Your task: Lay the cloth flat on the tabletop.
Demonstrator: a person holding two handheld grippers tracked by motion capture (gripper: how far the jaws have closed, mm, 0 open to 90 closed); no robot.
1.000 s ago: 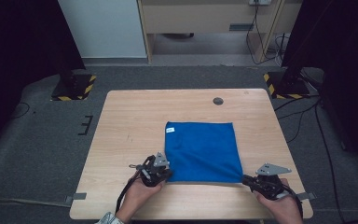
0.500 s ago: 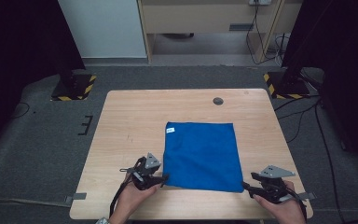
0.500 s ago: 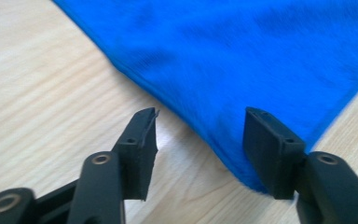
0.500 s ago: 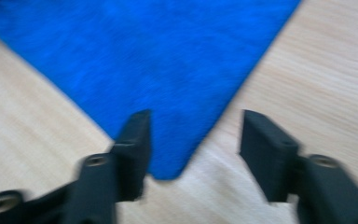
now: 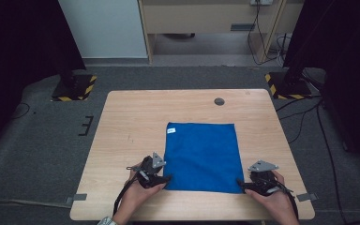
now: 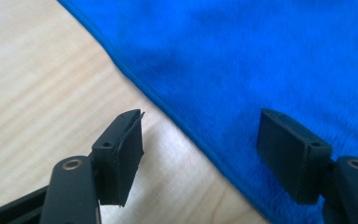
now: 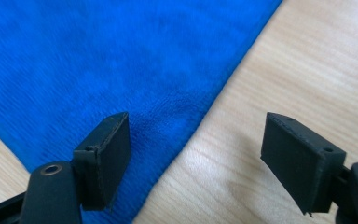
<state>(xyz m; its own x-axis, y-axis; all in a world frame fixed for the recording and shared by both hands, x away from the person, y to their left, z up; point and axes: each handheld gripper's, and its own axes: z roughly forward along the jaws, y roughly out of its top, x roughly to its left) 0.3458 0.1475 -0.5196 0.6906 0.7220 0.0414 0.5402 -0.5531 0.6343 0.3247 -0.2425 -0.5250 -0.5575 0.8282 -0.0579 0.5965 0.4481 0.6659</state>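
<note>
- And here is the blue cloth (image 5: 201,157), spread flat on the near half of the wooden table (image 5: 131,117), a small white tag at its far left corner.
- The left gripper (image 5: 165,178) sits right at the cloth's near left corner, held low in the person's left hand (image 5: 138,194).
- Its jaws have just been opening, and the left gripper view shows them standing apart: one pad over bare wood, the other over the cloth, the hemmed edge running between them. Nothing is pinched; the cloth is let go.
- Over at the near right corner, the right gripper (image 5: 240,185) is just as low, in the right hand (image 5: 274,201).
- Its jaws have just been opening too. In the right gripper view the cloth's edge crosses the gap, one pad above blue fabric, the other above the table. Released, nothing in its grip.
- A small dark round disc (image 5: 219,101) lies near the table's far edge, well apart from the cloth.
</note>
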